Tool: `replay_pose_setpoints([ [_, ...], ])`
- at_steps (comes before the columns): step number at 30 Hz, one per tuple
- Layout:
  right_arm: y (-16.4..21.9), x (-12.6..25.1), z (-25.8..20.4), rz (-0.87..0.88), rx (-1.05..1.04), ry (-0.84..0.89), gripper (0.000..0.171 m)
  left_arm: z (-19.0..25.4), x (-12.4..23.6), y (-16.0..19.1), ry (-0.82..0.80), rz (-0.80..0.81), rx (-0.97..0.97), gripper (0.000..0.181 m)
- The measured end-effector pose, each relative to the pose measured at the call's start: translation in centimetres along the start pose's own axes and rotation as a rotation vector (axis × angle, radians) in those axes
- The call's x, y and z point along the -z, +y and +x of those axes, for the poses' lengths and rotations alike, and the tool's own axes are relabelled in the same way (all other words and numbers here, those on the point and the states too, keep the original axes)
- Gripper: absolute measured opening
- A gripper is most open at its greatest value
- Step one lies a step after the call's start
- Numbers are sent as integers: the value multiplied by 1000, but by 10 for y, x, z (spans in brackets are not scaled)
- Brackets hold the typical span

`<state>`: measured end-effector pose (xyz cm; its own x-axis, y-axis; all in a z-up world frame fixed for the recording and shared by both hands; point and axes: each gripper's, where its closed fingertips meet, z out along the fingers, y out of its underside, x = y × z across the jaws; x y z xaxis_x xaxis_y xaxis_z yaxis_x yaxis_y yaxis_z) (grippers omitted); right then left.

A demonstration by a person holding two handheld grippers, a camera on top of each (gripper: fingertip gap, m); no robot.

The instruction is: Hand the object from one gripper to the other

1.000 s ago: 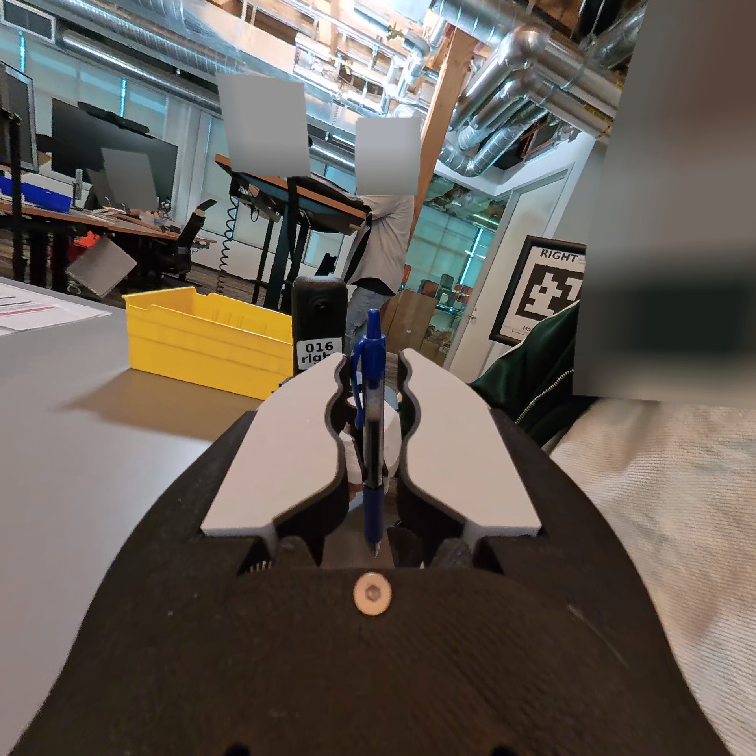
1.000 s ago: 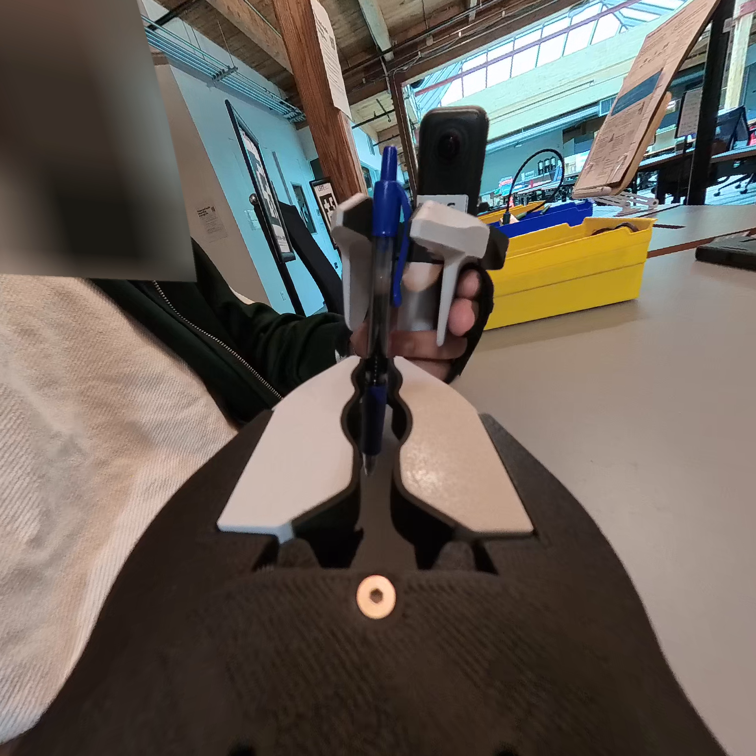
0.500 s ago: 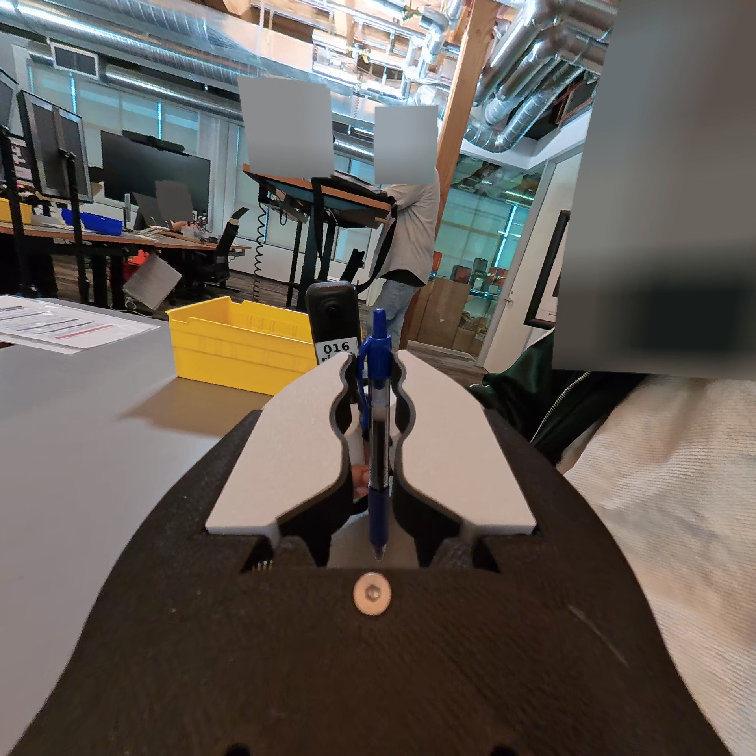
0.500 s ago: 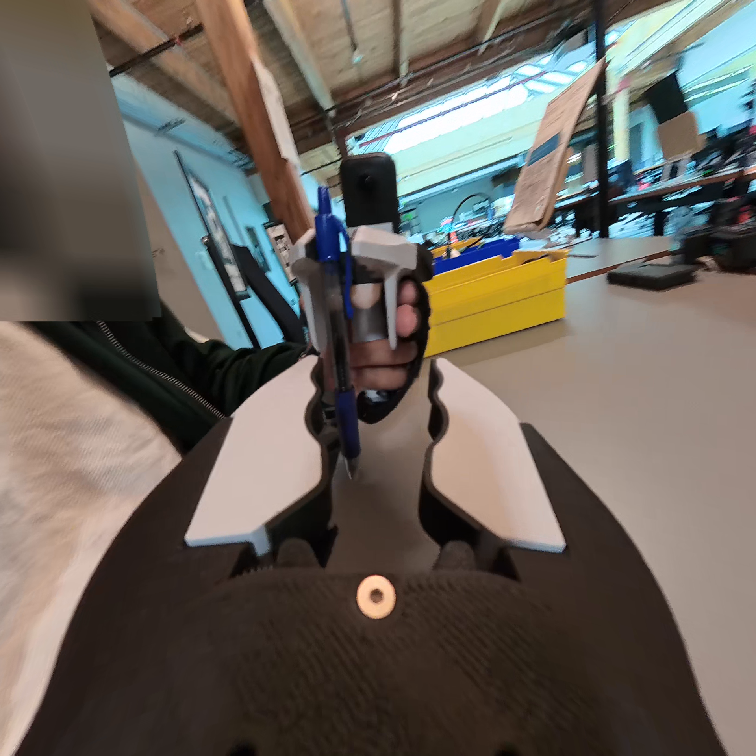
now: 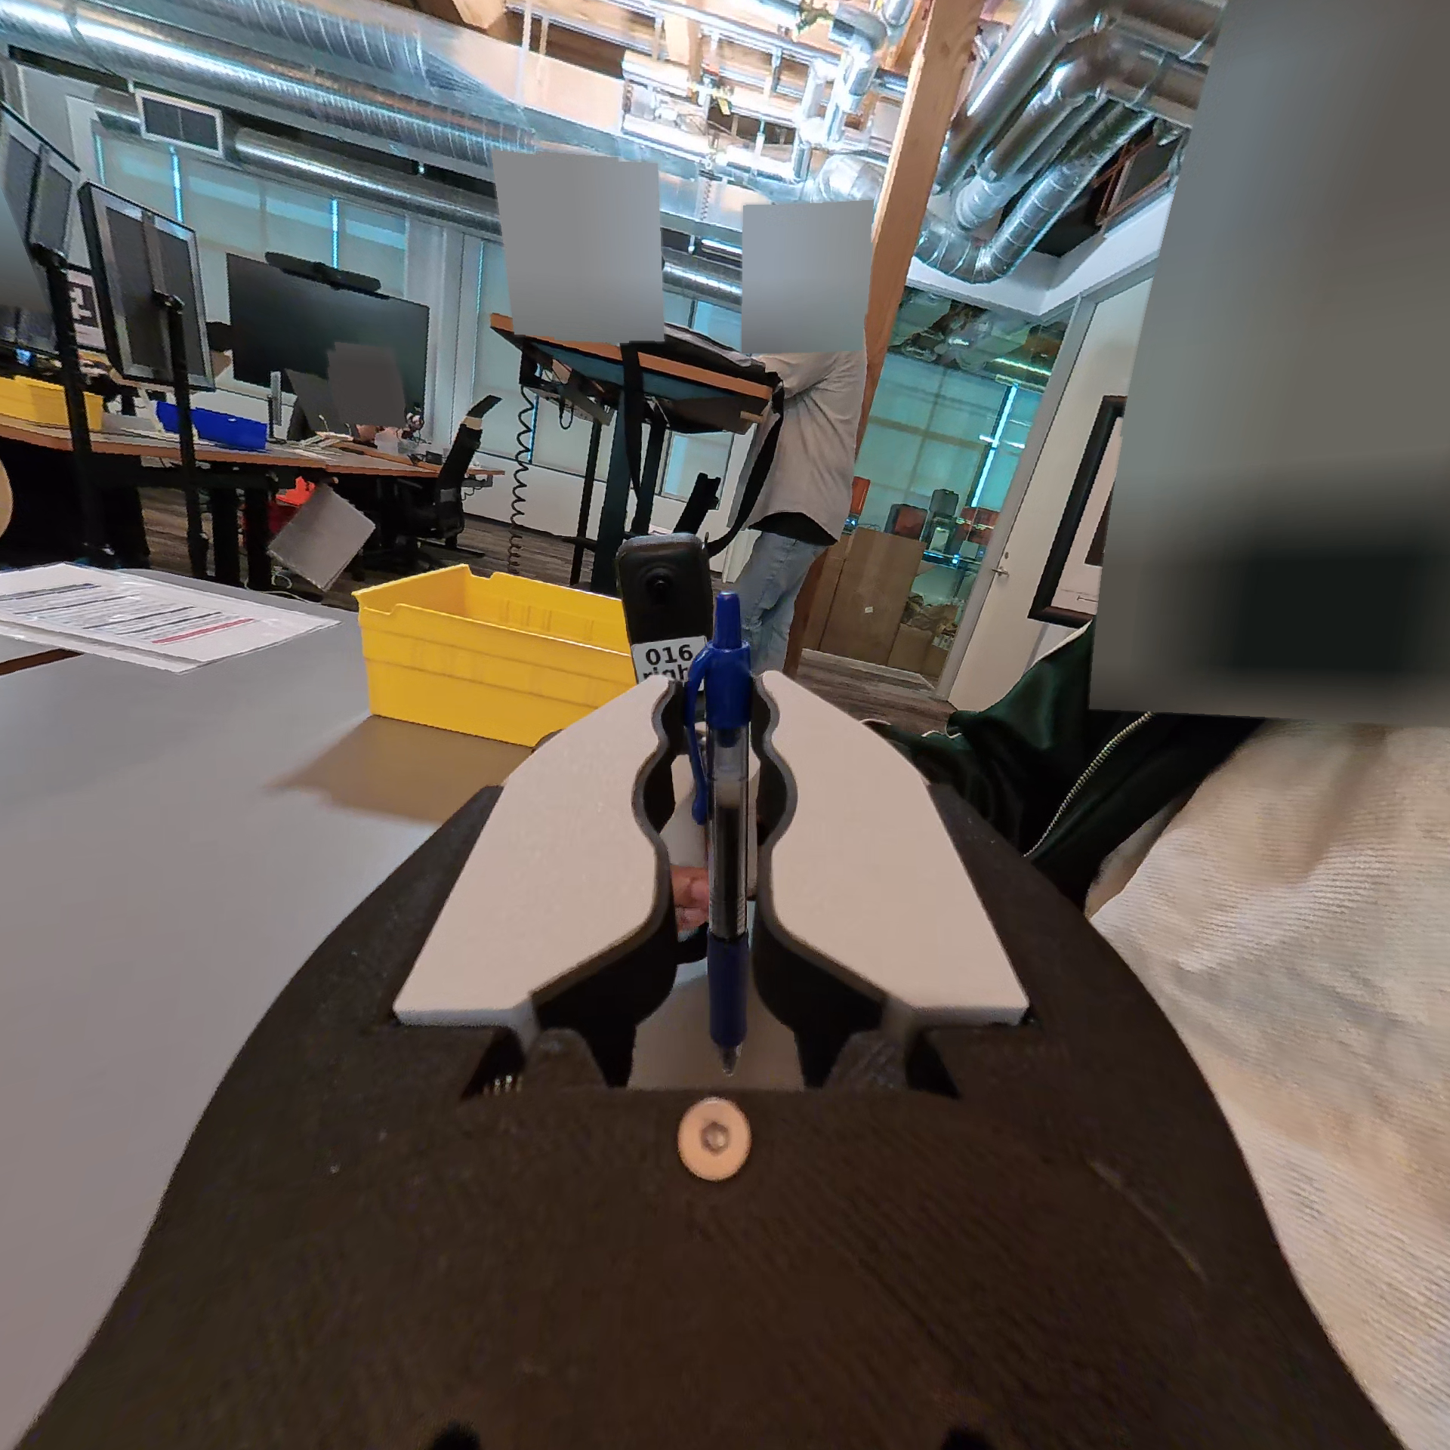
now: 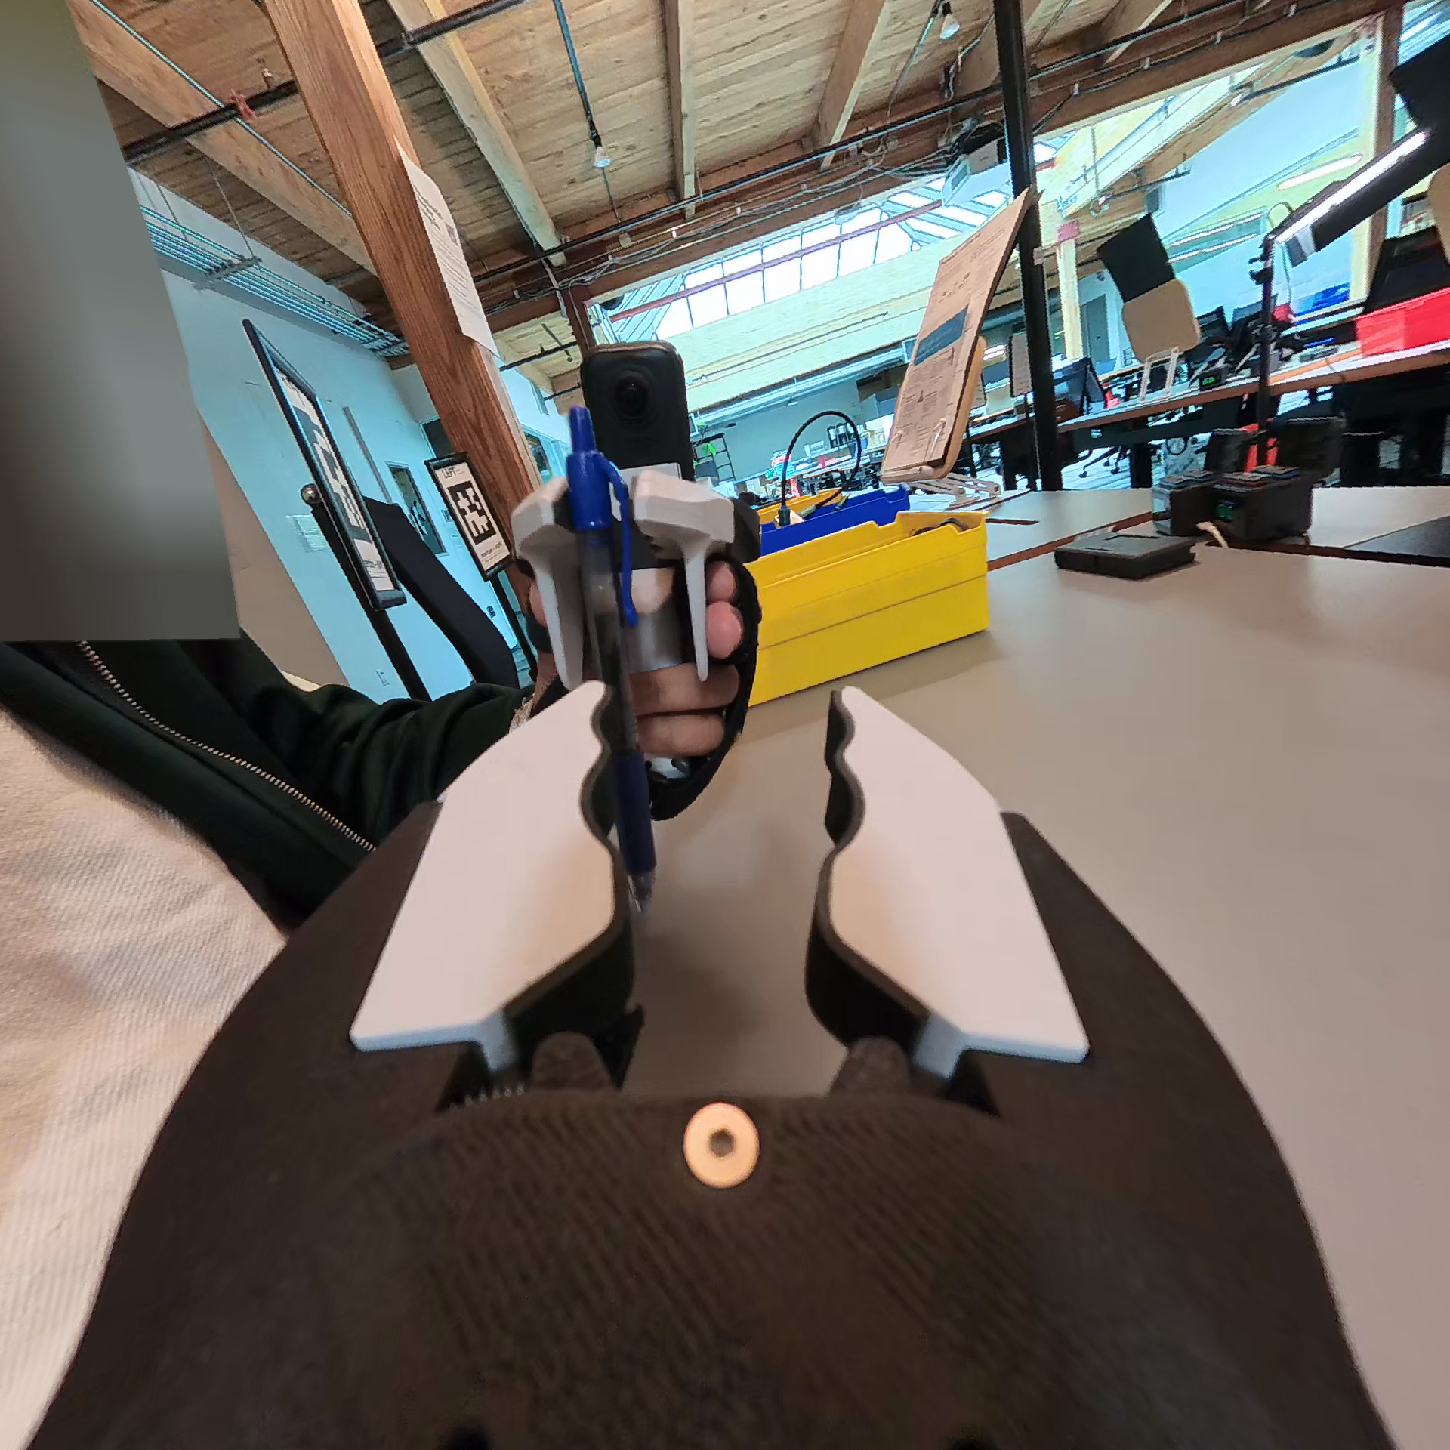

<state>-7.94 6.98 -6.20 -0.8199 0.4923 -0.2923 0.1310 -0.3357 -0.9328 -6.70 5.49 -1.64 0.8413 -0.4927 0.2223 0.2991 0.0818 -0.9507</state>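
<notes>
A blue pen (image 5: 726,824) stands upright between my left gripper's (image 5: 714,690) two white fingers, tip pointing down toward the palm. The left gripper is shut on it. In the right wrist view the left gripper (image 6: 620,510) faces me, held in a hand, with the pen (image 6: 600,596) clamped in it. My right gripper (image 6: 718,698) is open and empty. The pen's lower end hangs just inside the right gripper's left finger (image 6: 510,863); I cannot tell if they touch. In the left wrist view only the right gripper's black camera (image 5: 659,588) shows behind the pen.
Both grippers are above a grey table (image 6: 1177,745). A yellow bin (image 5: 486,659) stands on it, also seen in the right wrist view (image 6: 871,596) with a blue bin (image 6: 832,510) behind. Papers (image 5: 133,612) lie far left. The holder's torso (image 6: 118,941) is close.
The right gripper was shut on the pen's lower end; it has opened wide and let go. The left gripper has closed on the pen and keeps it upright.
</notes>
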Motion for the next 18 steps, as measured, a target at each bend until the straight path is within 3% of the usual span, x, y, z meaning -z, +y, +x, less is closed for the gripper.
replay_pose_setpoints([
  [18,2,0,0,-27,59,29,44,-10,3,11,-37,-32,3,15],
])
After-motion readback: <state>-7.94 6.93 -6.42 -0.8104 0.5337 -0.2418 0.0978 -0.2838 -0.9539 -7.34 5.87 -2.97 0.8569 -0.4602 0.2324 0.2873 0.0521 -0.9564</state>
